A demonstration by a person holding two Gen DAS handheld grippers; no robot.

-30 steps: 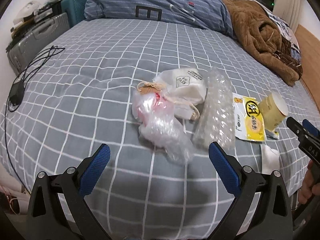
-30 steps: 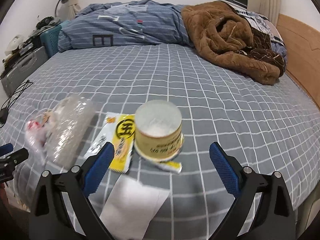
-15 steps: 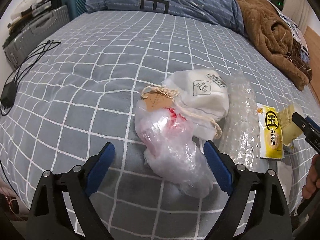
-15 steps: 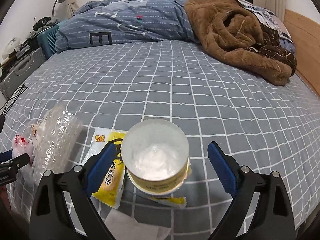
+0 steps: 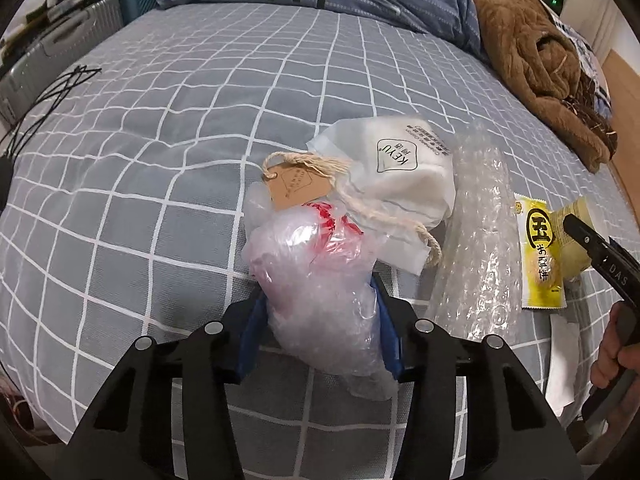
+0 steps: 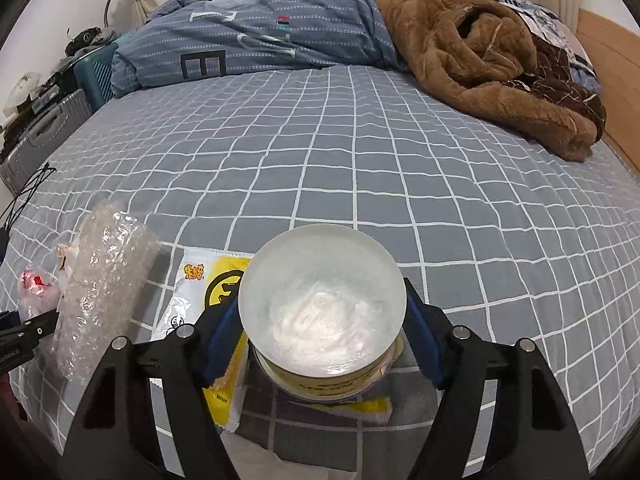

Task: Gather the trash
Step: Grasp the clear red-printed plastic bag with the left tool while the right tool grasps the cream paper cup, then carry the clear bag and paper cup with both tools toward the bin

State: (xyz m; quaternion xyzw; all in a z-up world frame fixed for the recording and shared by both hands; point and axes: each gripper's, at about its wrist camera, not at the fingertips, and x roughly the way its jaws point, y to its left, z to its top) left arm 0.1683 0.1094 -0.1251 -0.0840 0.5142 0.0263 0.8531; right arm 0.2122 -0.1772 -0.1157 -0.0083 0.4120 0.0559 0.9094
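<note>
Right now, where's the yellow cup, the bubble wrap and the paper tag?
yellow cup (image 6: 322, 312), right wrist view, clear lid
bubble wrap (image 5: 478, 236), left wrist view, middle of roll
paper tag (image 5: 298, 186), left wrist view, brown face

Left gripper (image 5: 318, 326): black plastic frame w/ open triangular cutouts, two arms, round silver screws along the top, blue pads on inner faces of fingers (image 5: 251, 336). Right gripper (image 6: 322, 332): same build, black frame, silver screws, blue pads. In left wrist view its finger tip is slim, black, w/ white "DAS" lettering. Hand (image 5: 618, 354) at far right edge, no sleeve in view.
</note>
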